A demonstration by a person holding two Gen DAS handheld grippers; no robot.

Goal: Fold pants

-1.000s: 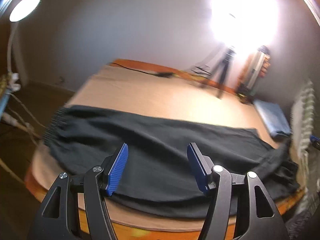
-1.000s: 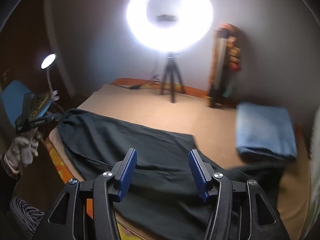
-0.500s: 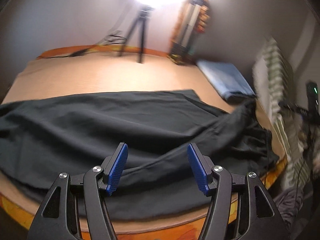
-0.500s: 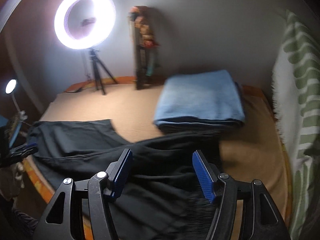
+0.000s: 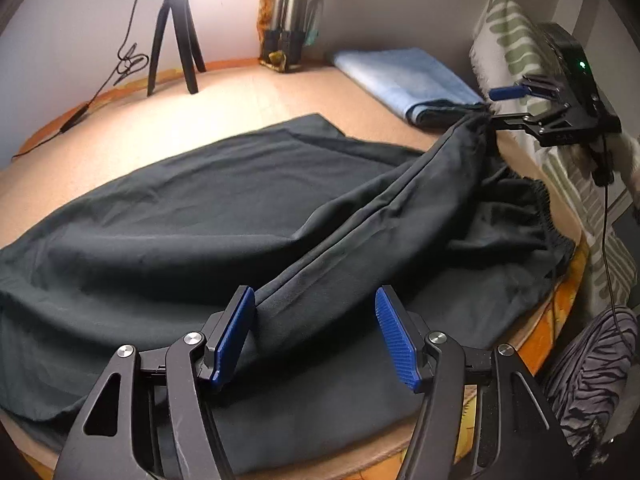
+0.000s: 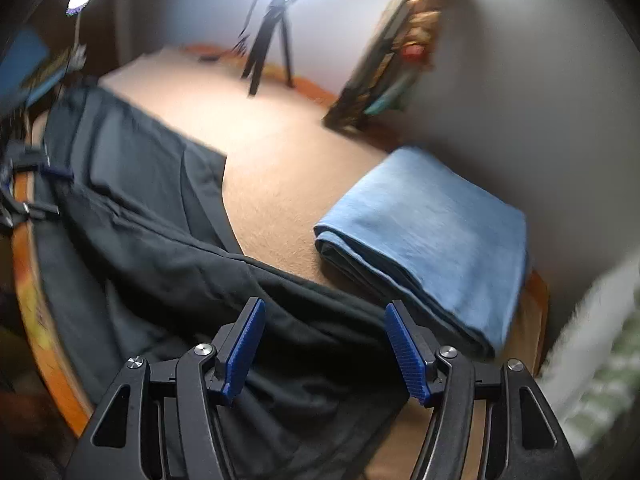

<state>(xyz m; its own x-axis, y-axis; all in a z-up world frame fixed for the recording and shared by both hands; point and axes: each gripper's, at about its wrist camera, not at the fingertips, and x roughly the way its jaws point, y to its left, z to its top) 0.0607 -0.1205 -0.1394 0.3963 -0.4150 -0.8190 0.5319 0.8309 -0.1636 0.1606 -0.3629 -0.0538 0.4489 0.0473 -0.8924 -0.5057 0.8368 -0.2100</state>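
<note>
1. The black pants lie stretched out across the tan surface. In the left wrist view they reach from 9 o'clock to 3 o'clock, and the gathered waistband is at the 3 o'clock end, near the edge.
2. A long raised ridge of cloth with a seam runs from 6 o'clock toward 2 o'clock. The cloth around it is wrinkled and not flat.
3. The left gripper stands wide over the near end of this ridge. The cloth passes between its blue pads, but I do not see the pads press on it.
4. The right gripper is wide too, and its jaws have just been opening. Dark cloth lies between them, not pinched as far as its own view shows. In the left wrist view it sits at 2 o'clock, at the far end of the ridge.
5. I judge that the task is at an early stage. No clean fold is visible, and I cannot tell whether one leg already lies over the other.
6. What is left, in my opinion, is to take the cloth at both ends, fold the pants along their length, then fold them shorter and smooth them.
7. The folded blue towel at 1 o'clock and the tripod at 11 o'clock are apart from the pants, the towel just beside the ridge's far end.
</note>
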